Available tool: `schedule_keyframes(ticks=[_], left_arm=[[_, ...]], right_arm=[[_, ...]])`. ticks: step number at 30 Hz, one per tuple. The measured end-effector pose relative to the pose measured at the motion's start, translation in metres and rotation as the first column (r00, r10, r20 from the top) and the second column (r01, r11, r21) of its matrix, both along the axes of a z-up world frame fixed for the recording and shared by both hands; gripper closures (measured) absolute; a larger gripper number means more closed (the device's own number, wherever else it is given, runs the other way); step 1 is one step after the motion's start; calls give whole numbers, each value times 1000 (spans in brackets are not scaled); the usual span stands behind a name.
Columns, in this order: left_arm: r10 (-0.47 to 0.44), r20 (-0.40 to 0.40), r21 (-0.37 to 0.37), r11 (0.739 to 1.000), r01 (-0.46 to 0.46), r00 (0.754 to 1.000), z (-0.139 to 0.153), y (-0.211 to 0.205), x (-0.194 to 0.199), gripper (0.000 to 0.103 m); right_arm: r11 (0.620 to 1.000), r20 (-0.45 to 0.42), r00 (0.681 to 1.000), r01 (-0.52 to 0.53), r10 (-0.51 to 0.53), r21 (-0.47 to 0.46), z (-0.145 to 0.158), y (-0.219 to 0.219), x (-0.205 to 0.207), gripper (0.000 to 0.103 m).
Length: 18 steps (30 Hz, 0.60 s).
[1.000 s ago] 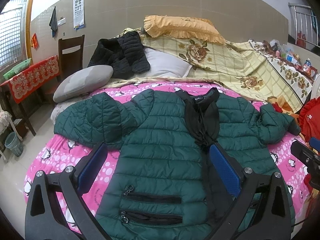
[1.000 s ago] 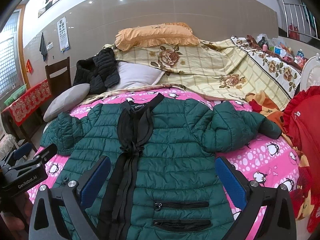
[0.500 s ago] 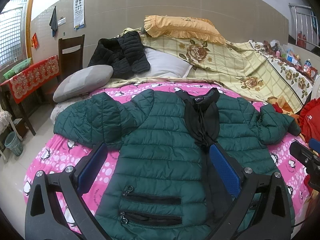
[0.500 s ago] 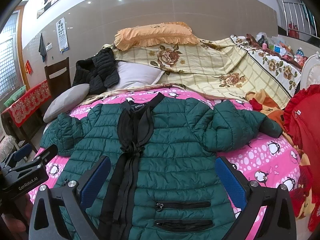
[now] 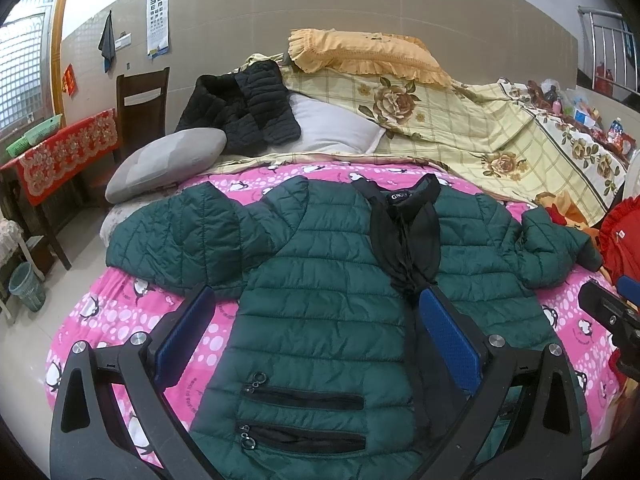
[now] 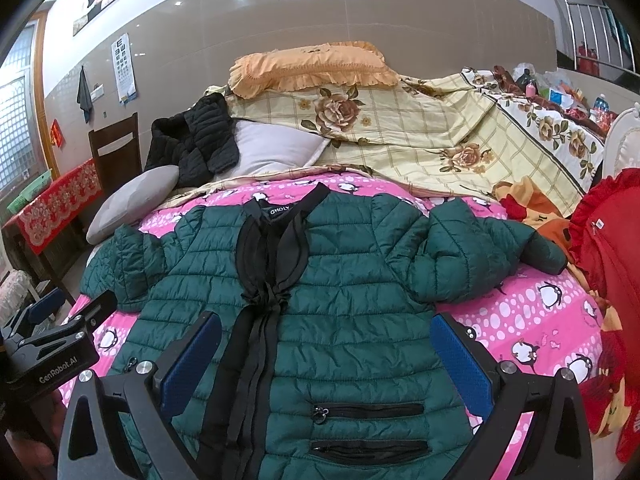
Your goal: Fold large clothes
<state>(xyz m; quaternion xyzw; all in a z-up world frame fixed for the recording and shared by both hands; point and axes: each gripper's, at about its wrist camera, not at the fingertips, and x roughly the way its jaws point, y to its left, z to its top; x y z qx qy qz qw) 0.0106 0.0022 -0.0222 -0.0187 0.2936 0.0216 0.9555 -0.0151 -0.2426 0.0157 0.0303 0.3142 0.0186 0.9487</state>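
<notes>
A dark green quilted jacket [image 5: 320, 300] with a black collar and black front strip lies flat, front up, on a pink penguin-print bedspread [image 5: 112, 312]. It also shows in the right wrist view [image 6: 344, 300]. Both sleeves are bent in beside the body. My left gripper [image 5: 316, 312] is open and empty, hovering over the jacket's left half. My right gripper [image 6: 326, 336] is open and empty, hovering over the jacket's right half. The right gripper's body shows at the right edge of the left view [image 5: 612, 316]; the left gripper's body shows at the left edge of the right view [image 6: 48, 344].
A black jacket [image 5: 240, 112], grey cushion [image 5: 168, 160], white pillow [image 5: 332, 128], orange pillow [image 5: 360, 56] and yellow floral quilt [image 5: 480, 128] lie at the bed's far side. Red fabric [image 6: 608, 240] lies at right. A chair [image 5: 140, 108], red-covered table [image 5: 56, 152] and bin [image 5: 26, 284] stand left.
Both grippers have drifted slightly; the view of the jacket shifts a little. Nothing was grasped or released.
</notes>
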Motion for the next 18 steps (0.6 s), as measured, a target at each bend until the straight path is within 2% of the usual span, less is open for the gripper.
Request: schedule_keyframes(ticks=[13,18], left_arm=[[20,-12,12,1000,-19,1000,-7,14,8,1],[41,-29,2,999,-41,999,-11,34,16,1]], right_arm=[[1000,-9,1000,-2,2,-1,-4,8,13,0],[1000,-19,1000,-16,16,-13,-4,11,18,0]])
